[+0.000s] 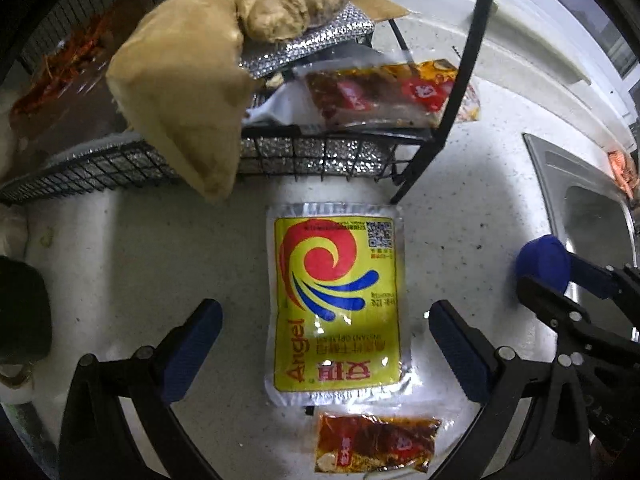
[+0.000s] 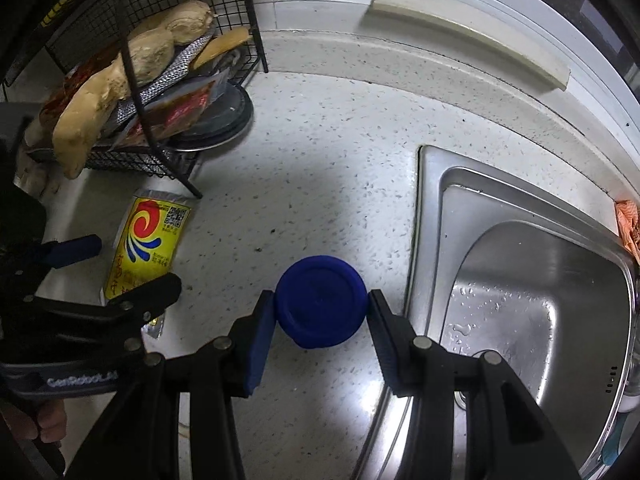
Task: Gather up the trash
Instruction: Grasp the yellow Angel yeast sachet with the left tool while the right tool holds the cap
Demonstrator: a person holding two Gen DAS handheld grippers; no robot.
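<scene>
A yellow Angel yeast packet (image 1: 336, 304) lies flat on the speckled white counter, between the open fingers of my left gripper (image 1: 326, 320), which is empty. A small red sauce sachet (image 1: 376, 444) lies just below the packet. My right gripper (image 2: 320, 308) is shut on a blue round cap (image 2: 320, 306), held above the counter beside the sink. The cap (image 1: 542, 264) and right gripper also show at the right of the left wrist view. The yellow packet (image 2: 150, 240) shows in the right wrist view, with the left gripper (image 2: 132, 268) over it.
A black wire rack (image 1: 304, 152) stands behind the packet, holding ginger roots (image 1: 192, 92), a glittery pad and a red sauce packet (image 1: 384, 92). A steel sink (image 2: 520, 312) lies to the right, with an orange cloth (image 2: 628, 228) at its far edge. A dark lid (image 2: 224, 120) sits under the rack.
</scene>
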